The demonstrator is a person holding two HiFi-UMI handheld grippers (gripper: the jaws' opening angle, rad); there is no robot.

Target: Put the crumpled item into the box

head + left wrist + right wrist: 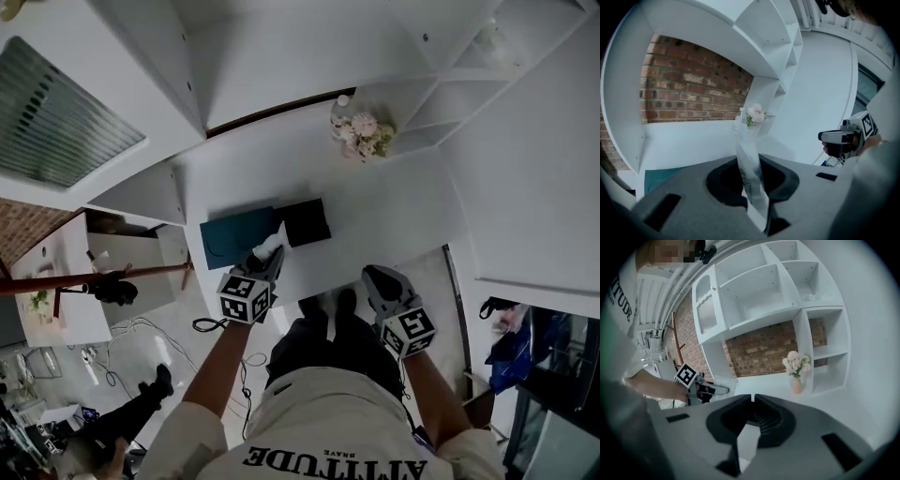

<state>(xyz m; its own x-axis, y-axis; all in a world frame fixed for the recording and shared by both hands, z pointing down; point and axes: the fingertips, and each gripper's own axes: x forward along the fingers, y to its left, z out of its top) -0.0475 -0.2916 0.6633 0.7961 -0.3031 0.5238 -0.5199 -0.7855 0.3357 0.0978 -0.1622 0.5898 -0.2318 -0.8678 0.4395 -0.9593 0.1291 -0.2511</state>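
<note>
The left gripper (266, 260) jaws grasp the crumpled item (750, 169). It must next go over the box (306, 222) and be released. The right gripper (753, 399) jaws are clenched and empty.

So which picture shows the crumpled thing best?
The left gripper view. The crumpled thing stands big and close there, pinched in the jaws of the left hand-held gripper. The head view shows only a small white lump at that gripper's tip. The right gripper view shows a small pale bit, far off.
</note>
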